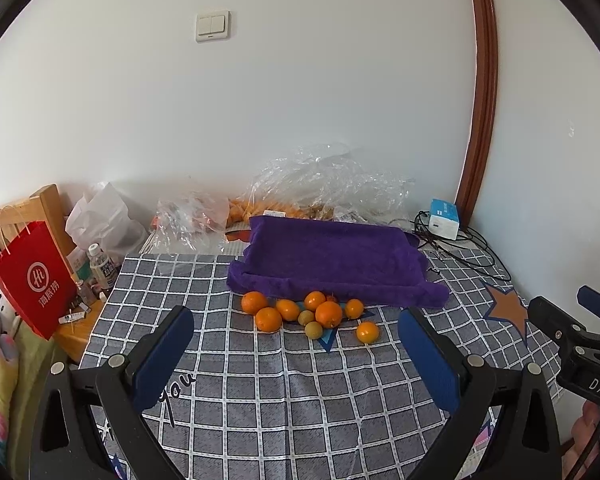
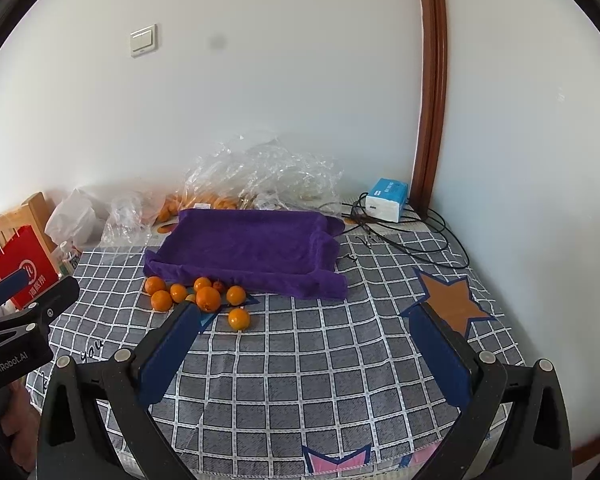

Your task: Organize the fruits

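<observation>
No fruit had yet been gathered. The oranges (image 1: 300,314) and small green fruits (image 1: 310,324) lay clustered on the checked cloth of the desk (image 1: 284,392), just before the front edge of the purple towel tray (image 1: 332,262), one orange slightly apart. The left tool (image 1: 296,356) and right tool (image 2: 306,354) were both spread wide and empty, well short of the fruit. The next move probably called for advancing one tool over a single orange and closing gently.

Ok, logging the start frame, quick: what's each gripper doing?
Left gripper: open, holding nothing.
Right gripper: open, holding nothing.
</observation>
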### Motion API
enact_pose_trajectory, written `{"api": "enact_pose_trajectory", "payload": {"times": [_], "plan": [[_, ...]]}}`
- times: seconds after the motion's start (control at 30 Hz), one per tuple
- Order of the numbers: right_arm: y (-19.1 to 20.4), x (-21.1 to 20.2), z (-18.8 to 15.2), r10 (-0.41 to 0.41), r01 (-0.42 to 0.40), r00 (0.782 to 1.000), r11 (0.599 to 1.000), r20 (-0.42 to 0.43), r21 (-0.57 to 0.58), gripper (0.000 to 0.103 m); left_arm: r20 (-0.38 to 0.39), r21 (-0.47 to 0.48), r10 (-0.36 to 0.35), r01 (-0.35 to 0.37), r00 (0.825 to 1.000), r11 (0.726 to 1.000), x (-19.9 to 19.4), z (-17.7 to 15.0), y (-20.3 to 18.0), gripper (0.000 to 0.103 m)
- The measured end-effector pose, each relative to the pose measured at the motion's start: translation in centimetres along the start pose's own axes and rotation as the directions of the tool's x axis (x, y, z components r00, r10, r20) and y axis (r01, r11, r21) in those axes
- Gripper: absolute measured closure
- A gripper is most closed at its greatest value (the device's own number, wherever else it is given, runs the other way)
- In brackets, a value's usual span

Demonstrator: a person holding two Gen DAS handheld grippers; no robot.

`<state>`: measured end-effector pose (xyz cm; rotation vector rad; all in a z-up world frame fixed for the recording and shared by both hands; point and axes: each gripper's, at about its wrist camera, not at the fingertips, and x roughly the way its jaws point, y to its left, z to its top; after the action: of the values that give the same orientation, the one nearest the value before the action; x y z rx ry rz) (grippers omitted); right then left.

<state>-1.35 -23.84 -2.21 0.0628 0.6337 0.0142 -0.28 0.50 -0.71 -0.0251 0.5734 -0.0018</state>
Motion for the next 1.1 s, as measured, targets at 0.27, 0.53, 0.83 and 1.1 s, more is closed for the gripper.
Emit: {"api": "enact_pose_trajectory", "payload": {"times": [0.27, 0.53, 0.83, 1.1], "plan": [[0.21, -0.09, 0.20, 0.004, -0.004, 1.000, 1.000, 0.001, 0.001, 0.000, 0.001, -0.010, 0.001, -0.001, 1.000, 1.000, -0.14, -0.05, 0.37, 0.000], [0.50, -0.33, 0.26, 0.002, -0.002, 1.000, 1.000, 0.005, -0.003, 0.000, 0.006, -0.017, -0.001, 0.001, 1.000, 1.000, -0.36, 0.05, 0.86, 0.000], [0.54, -0.65, 0.23, 0.000, 0.000, 1.000, 1.000, 0.009, -0.001, 0.000, 0.006, -0.012, -0.003, 0.003, 1.000, 1.000, -0.51, -0.07, 0.58, 0.000], [0.62, -0.78, 0.13, 0.001, -0.001, 1.000, 1.000, 0.010, -0.004, 0.000, 0.006, -0.014, -0.005, 0.005, 1.000, 1.000, -0.49, -0.20, 0.54, 0.000]]}}
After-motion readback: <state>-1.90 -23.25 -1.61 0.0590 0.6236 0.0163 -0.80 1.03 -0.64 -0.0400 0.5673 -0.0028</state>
